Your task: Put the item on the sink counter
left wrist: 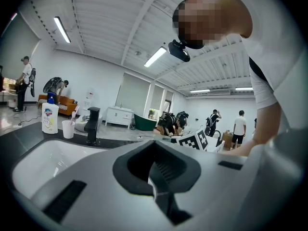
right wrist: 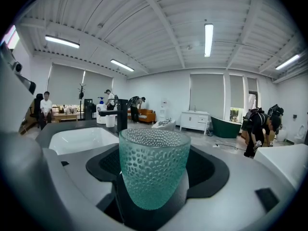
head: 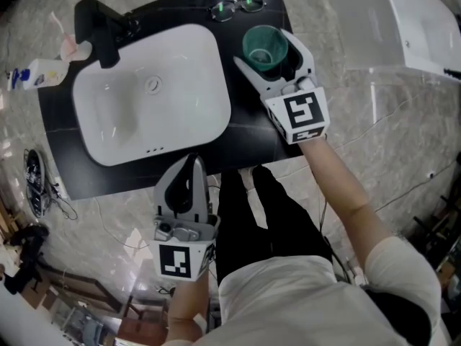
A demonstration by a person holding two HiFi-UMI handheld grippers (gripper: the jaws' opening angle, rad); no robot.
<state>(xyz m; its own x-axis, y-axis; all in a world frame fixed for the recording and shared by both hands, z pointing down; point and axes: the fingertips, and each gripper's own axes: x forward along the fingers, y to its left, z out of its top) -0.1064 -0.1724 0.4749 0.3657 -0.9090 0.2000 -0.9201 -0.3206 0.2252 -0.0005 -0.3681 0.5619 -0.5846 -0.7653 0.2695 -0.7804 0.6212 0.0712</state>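
Observation:
A textured green glass cup [head: 267, 42] [right wrist: 154, 165] stands upright between the jaws of my right gripper [head: 263, 50], which is shut on it over the right end of the black sink counter [head: 245, 132]. Whether the cup's base touches the counter is hidden. My left gripper [head: 193, 163] [left wrist: 155, 170] hangs near the counter's front edge, just off it, its jaws shut with nothing between them.
A white sink basin [head: 130, 114] fills the counter's middle, with a black faucet [head: 104, 27] at its far left. A pair of glasses [head: 236, 6] lies at the back edge. A soap bottle [head: 39, 74] and a white toothbrush cup [head: 75, 49] stand at the left end.

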